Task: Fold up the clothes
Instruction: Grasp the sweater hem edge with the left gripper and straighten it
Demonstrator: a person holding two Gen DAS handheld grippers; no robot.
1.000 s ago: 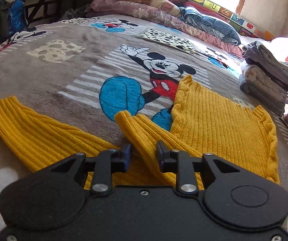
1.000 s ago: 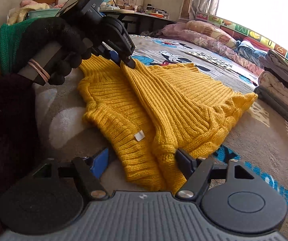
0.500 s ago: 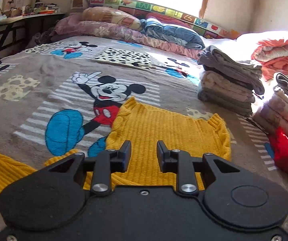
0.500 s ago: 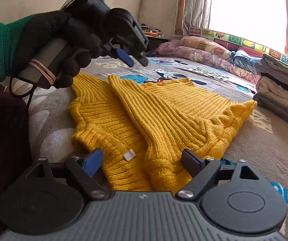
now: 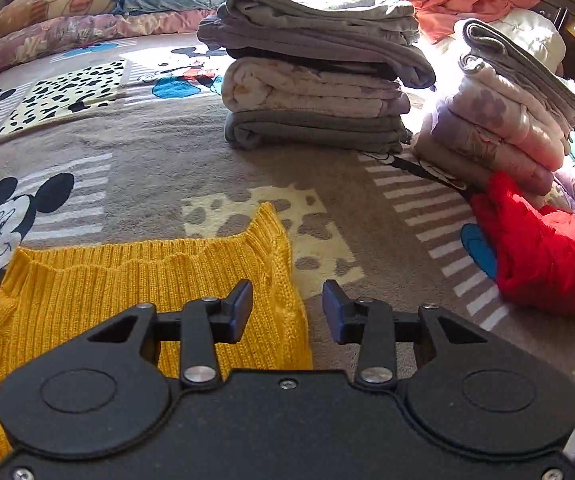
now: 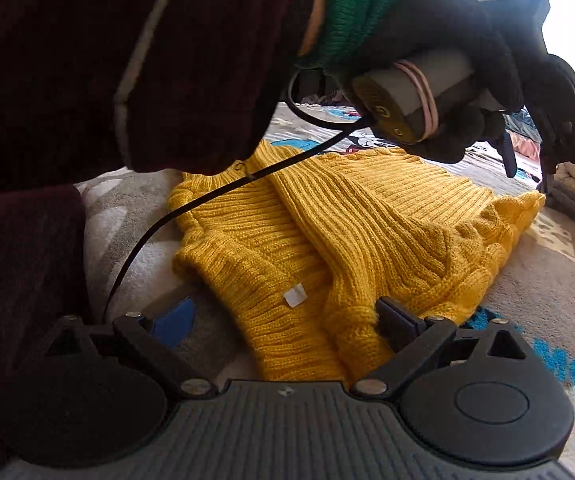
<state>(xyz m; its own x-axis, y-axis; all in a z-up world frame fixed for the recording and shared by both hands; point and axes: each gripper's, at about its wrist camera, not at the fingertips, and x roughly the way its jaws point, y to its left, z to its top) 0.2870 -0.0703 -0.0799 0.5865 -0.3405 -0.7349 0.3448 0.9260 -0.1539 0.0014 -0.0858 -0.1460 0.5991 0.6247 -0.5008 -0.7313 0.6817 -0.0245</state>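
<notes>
Since a second ago, left tool (image 5: pixel 287 306) has swung off the yellow sweater (image 5: pixel 127 292), opening empty.

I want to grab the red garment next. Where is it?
In the left wrist view, the red garment lies at the right on the blanket, against the foot of the right-hand stack of folded clothes.

The sweater (image 6: pixel 367 240) is chunky ribbed yellow knit; the blanket (image 5: pixel 159 168) is matt, fuzzy fleece; the claw (image 5: pixel 287 312) is matt black plastic.
</notes>
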